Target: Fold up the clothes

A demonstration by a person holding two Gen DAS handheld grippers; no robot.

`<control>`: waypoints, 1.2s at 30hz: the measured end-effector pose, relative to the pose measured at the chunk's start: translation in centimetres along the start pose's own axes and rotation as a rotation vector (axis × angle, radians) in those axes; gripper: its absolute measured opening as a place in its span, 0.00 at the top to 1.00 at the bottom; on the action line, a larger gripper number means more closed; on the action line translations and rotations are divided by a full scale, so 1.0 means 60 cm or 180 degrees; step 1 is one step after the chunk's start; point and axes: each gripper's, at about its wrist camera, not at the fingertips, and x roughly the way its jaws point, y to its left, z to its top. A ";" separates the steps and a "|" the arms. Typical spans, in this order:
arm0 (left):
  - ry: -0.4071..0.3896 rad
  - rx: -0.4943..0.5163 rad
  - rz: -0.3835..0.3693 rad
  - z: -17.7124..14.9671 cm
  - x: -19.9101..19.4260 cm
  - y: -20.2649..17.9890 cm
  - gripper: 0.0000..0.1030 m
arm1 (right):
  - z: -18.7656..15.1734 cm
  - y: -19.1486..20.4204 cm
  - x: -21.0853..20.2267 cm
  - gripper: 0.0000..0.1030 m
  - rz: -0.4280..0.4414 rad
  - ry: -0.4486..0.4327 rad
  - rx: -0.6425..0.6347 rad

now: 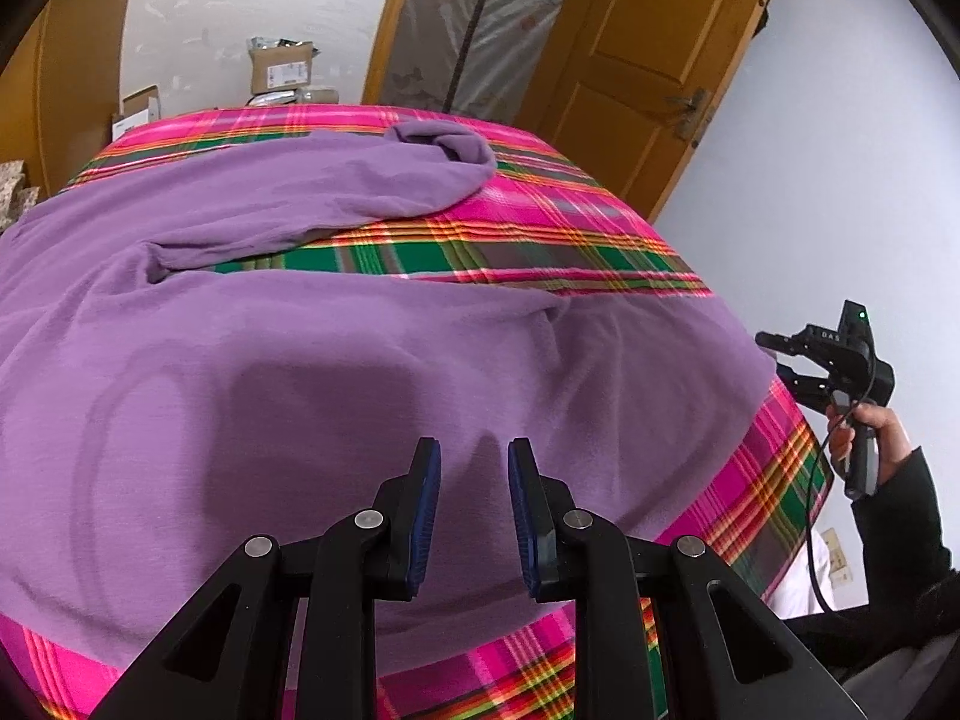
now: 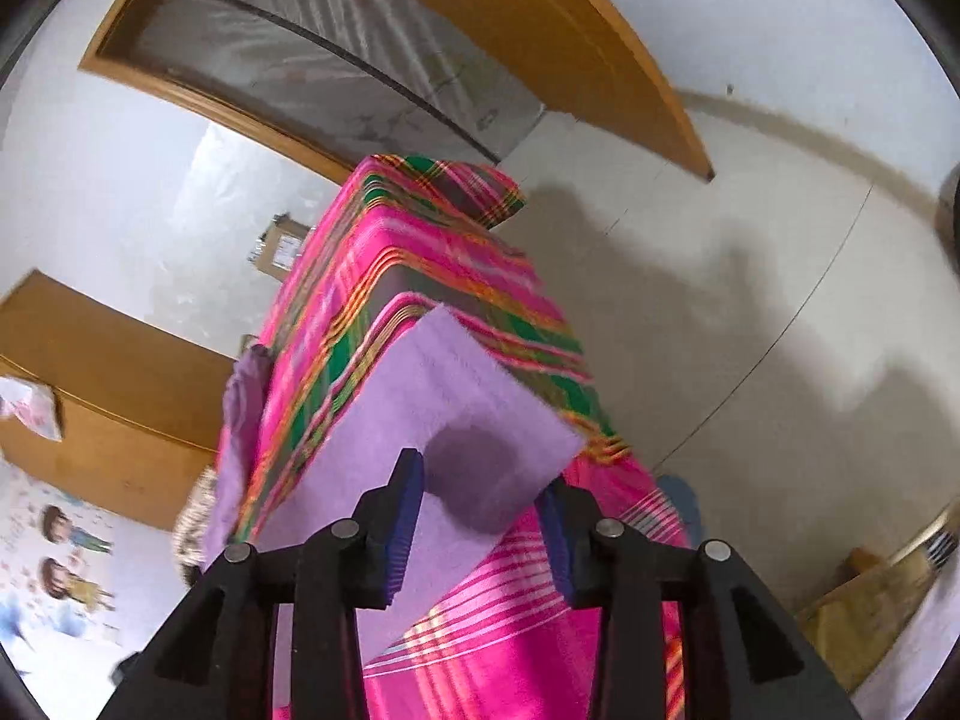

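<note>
Left wrist view looks down on a purple garment (image 1: pixel 336 372) spread across a table covered in a pink, green and orange plaid cloth (image 1: pixel 540 222). One sleeve (image 1: pixel 372 180) lies stretched toward the far edge, its cuff bunched into a roll. The left gripper (image 1: pixel 474 480) hangs over the near part of the garment with its blue-padded jaws apart and nothing between them; whether the tips touch the fabric cannot be told. At the table's right edge a hand (image 1: pixel 864 438) in a dark sleeve holds the right gripper (image 1: pixel 780 360), off the cloth. Small pale letters on its black body are too blurred to read for certain. A cardboard box (image 1: pixel 282 69) behind the table carries a white label whose print is illegible.

Right wrist view, tilted and blurred, shows the right gripper's jaws standing apart, empty, just before a corner of the purple garment that lies at the table's edge. A wall panel at lower left shows two cartoon children (image 2: pixel 69 558); no writing is legible there.
</note>
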 end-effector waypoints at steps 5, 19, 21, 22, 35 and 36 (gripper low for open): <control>0.0052 0.0115 -0.0001 -0.007 0.007 -0.017 0.73 | -0.006 0.011 -0.029 0.97 0.0069 -0.0229 -0.0101; 0.0176 0.0383 -0.0165 -0.031 0.014 -0.058 0.60 | -0.047 0.021 -0.122 0.97 0.0025 -0.0512 -0.0093; 0.0225 0.0446 -0.0194 -0.037 0.017 -0.065 0.60 | -0.052 0.012 -0.129 0.97 -0.0005 -0.0533 -0.0044; 0.0250 0.0474 -0.0208 -0.040 0.019 -0.068 0.60 | -0.054 0.008 -0.131 0.97 -0.0023 -0.0534 -0.0025; 0.0309 0.0613 -0.0318 -0.063 0.009 -0.079 0.60 | -0.081 -0.043 -0.129 0.96 -0.0176 -0.0471 0.0244; 0.0282 0.0584 -0.0318 -0.061 0.007 -0.078 0.60 | -0.081 -0.045 -0.130 0.93 -0.0165 -0.0474 0.0264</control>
